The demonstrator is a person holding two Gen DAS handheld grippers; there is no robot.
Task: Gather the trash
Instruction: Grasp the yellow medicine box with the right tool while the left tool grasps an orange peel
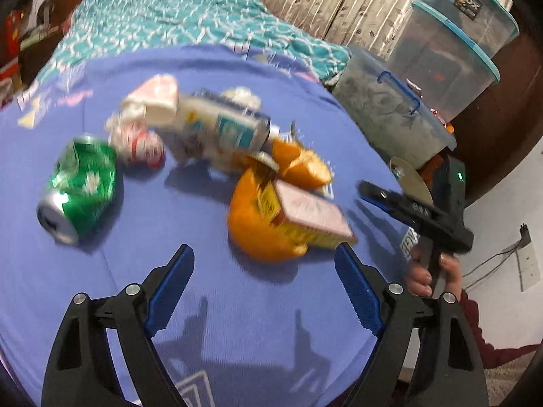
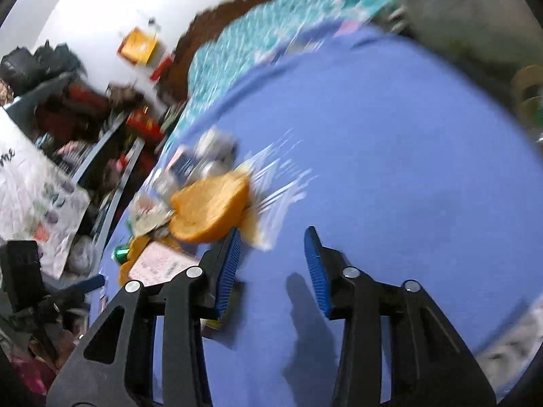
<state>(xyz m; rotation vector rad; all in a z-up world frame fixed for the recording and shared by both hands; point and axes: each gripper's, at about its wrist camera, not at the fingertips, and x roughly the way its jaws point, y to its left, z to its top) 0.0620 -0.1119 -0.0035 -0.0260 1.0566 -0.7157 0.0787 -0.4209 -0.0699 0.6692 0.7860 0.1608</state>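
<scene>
A pile of trash lies on the blue cloth [image 1: 210,291]: a crushed green can [image 1: 79,186], a red-and-white crumpled wrapper [image 1: 135,139], a white carton [image 1: 217,129], orange peels [image 1: 258,234] and a small pink-and-yellow box [image 1: 305,217]. My left gripper [image 1: 264,264] is open and empty, just in front of the peel and box. My right gripper [image 2: 273,240] is open and empty over the cloth, with an orange peel [image 2: 210,207] just past its left finger; it also shows at the right in the left wrist view [image 1: 400,200]. The pink box [image 2: 159,264] lies to its left.
A teal quilt [image 1: 152,20] covers the bed behind the cloth. Stacked clear storage boxes [image 1: 451,44] stand at the far right. Cluttered shelves [image 2: 85,118] and a printed bag [image 2: 30,196] are at the left in the right wrist view.
</scene>
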